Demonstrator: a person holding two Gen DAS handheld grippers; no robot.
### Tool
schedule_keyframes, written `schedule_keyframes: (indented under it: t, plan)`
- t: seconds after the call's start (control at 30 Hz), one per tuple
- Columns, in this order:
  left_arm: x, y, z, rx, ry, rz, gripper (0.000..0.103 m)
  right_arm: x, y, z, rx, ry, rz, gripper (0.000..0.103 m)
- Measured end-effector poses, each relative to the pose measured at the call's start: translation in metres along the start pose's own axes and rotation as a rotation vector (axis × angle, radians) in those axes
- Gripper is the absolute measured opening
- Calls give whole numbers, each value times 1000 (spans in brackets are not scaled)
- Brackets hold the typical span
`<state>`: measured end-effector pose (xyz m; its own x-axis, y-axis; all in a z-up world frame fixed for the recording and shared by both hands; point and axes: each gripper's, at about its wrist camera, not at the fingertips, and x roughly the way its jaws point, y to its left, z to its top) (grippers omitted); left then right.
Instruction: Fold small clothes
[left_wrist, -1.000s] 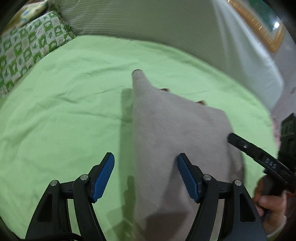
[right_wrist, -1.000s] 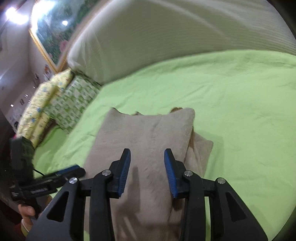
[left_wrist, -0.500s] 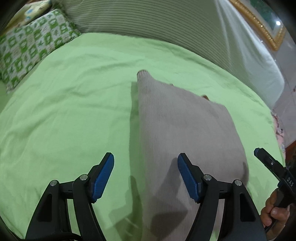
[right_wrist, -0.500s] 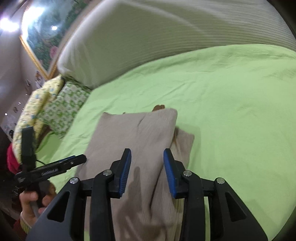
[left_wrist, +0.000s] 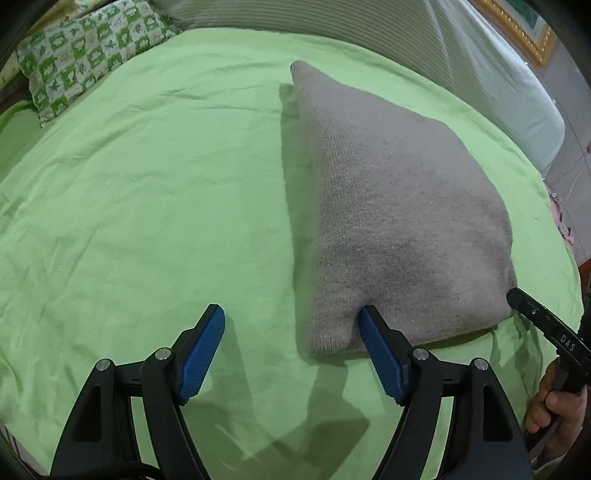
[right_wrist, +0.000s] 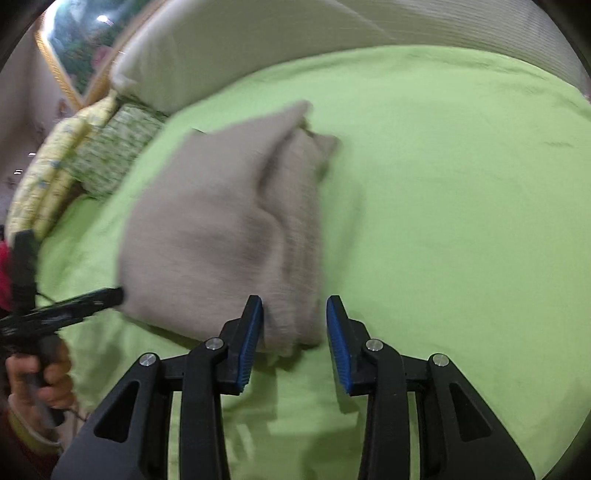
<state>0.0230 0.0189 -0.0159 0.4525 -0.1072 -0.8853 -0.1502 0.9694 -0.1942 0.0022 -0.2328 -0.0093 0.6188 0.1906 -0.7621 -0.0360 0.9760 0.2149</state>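
A beige knitted garment (left_wrist: 391, 206) lies folded on the green bed sheet (left_wrist: 147, 206). In the left wrist view my left gripper (left_wrist: 291, 350) is open and empty, just in front of the garment's near left corner, its right pad at the fabric edge. In the right wrist view the same garment (right_wrist: 221, 229) lies ahead, blurred. My right gripper (right_wrist: 293, 343) is open, with the garment's near right corner between its blue pads. The right gripper's finger (left_wrist: 539, 325) also shows at the garment's right corner in the left wrist view.
A green-and-white patterned pillow (left_wrist: 85, 59) lies at the far left. A striped white bolster (left_wrist: 406, 37) runs along the head of the bed. A framed picture (right_wrist: 74, 40) hangs behind. Yellow pillows (right_wrist: 48, 177) lie at the bed's left side.
Both grippers have drawn back toward me, so the garment's near edge has come into view ahead of the fingers. The right gripper's jaws stand wider apart than before.
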Motion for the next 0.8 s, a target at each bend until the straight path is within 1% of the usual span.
schedule_keyframes:
  t: [0.1,0.17,0.3,0.5,0.53,0.63,0.7,0.8]
  plan:
    - [-11,-10,-3,33,-34,39,76,-9,3,0,-15,-25,-15,38]
    - [-15,-12,-11,46,-44,38,76,-15,5,0,-19,-36,-7,38]
    - [-20,-15,-22,35,-40,31,76,-21,7,-3,-19,-50,-1,38]
    - [-28,-16,-32,49,-47,62,76,-20,22,-5,-80,-62,32,38]
    - [-29,-16,-32,51,-52,62,76,-17,24,-5,-90,-57,24,38]
    - [-35,-17,-33,58,-70,72,77,-3,19,-8,-82,-12,-41,38]
    - [-40,-18,-35,67,-84,87,78,1,10,-12,-46,4,-53,38]
    - [-45,-21,-37,78,-101,94,80,-7,5,-15,-30,-9,-49,38]
